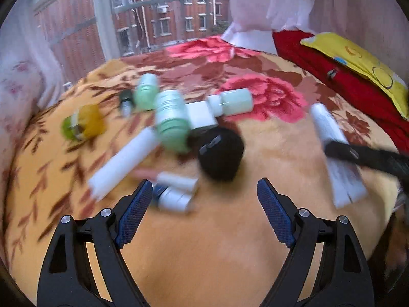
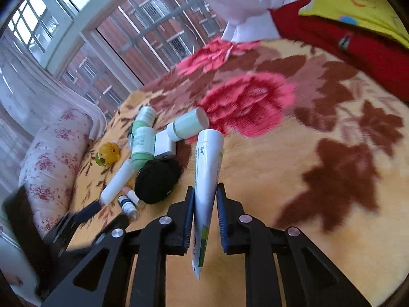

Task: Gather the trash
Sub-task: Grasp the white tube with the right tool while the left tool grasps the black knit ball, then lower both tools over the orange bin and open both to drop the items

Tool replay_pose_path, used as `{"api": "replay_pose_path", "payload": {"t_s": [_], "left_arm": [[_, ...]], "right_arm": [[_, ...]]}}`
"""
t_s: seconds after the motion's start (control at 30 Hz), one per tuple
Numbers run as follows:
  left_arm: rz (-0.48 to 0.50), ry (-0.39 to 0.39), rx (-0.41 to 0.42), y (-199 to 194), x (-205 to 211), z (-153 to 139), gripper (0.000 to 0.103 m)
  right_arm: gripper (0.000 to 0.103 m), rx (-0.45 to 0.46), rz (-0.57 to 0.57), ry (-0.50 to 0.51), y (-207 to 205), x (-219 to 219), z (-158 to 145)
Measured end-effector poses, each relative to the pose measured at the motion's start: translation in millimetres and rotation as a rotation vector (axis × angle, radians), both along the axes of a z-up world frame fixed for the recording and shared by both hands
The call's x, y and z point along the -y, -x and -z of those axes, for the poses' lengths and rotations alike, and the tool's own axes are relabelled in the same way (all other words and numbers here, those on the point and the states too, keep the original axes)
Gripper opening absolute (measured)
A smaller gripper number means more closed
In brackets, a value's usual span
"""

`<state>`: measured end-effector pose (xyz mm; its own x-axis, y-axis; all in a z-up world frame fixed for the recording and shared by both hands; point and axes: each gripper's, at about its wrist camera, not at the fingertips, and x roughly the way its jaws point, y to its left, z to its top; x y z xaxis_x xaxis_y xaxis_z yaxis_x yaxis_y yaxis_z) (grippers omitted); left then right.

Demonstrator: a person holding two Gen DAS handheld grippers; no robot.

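A heap of trash lies on the flowered blanket [image 1: 217,255]: mint-green bottles [image 1: 171,120], a white box [image 1: 202,115], a black round pouch [image 1: 221,153], a long white tube [image 1: 125,163] and small vials [image 1: 173,194]. My left gripper [image 1: 204,181] hovers open just in front of the pouch and vials, with nothing between its fingers. My right gripper [image 2: 205,188] is shut on a white tube with green print [image 2: 208,158], held by its flat end with the cap pointing away. In the left wrist view that tube [image 1: 324,122] shows at the right, clamped in the dark right gripper [image 1: 358,156].
A yellow-green round container [image 1: 84,122] lies left of the heap. A red quilt [image 1: 332,76] and yellow pillow [image 1: 358,61] sit at the back right. A floral pillow [image 2: 51,158] lies at the left edge, below the window [image 1: 166,12]. White curtains hang behind.
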<state>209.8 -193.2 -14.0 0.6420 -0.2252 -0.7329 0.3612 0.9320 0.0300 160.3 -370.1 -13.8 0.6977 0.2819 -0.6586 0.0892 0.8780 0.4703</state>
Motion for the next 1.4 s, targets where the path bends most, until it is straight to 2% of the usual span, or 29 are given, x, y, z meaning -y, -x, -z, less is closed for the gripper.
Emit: {"api": "replay_pose_path", "payload": {"t_s": [0.27, 0.33, 0.4, 0.5, 0.63, 0.73, 0.93, 1.13, 1.27, 1.4], "left_arm": [[0.012, -0.012, -0.118, -53.8, 37.8, 24.8, 0.082], [-0.006, 0.005, -0.168, -65.8, 39.0, 32.3, 0.073], [-0.056, 0.002, -0.193, -75.0, 35.3, 40.1, 0.056], [-0.071, 0.067, -0.197, -74.7, 24.1, 39.0, 0.05], [-0.085, 0.09, -0.161, -64.6, 18.1, 31.1, 0.048], [-0.078, 0.107, -0.089, -38.9, 8.6, 9.9, 0.047], [-0.098, 0.108, -0.015, 21.2, -25.4, -27.9, 0.047], [-0.141, 0.098, 0.08, 126.0, -89.8, -61.3, 0.047], [-0.173, 0.111, 0.089, 185.4, -126.7, -55.8, 0.048], [-0.227, 0.096, 0.081, 224.3, -153.3, -25.9, 0.048]], "right_arm": [[0.017, 0.036, 0.03, 0.028, 35.2, 16.1, 6.7], [0.017, 0.043, 0.021, 0.027, 39.8, 14.8, 7.4], [0.017, 0.05, 0.015, 0.022, 44.1, 14.0, 7.7], [0.017, 0.057, 0.006, 0.018, 49.4, 11.4, 7.6], [0.017, 0.056, -0.01, 0.025, 54.0, 2.4, 8.5], [0.017, 0.067, -0.025, 0.025, 59.6, -6.4, 5.1], [0.018, 0.11, -0.07, 0.049, 76.2, -38.0, -13.4], [0.018, 0.159, -0.159, 0.094, 114.9, -89.9, -32.4], [0.018, 0.171, -0.227, 0.141, 158.2, -133.7, -31.9], [0.018, 0.136, -0.283, 0.153, 189.8, -165.4, -14.8]]}}
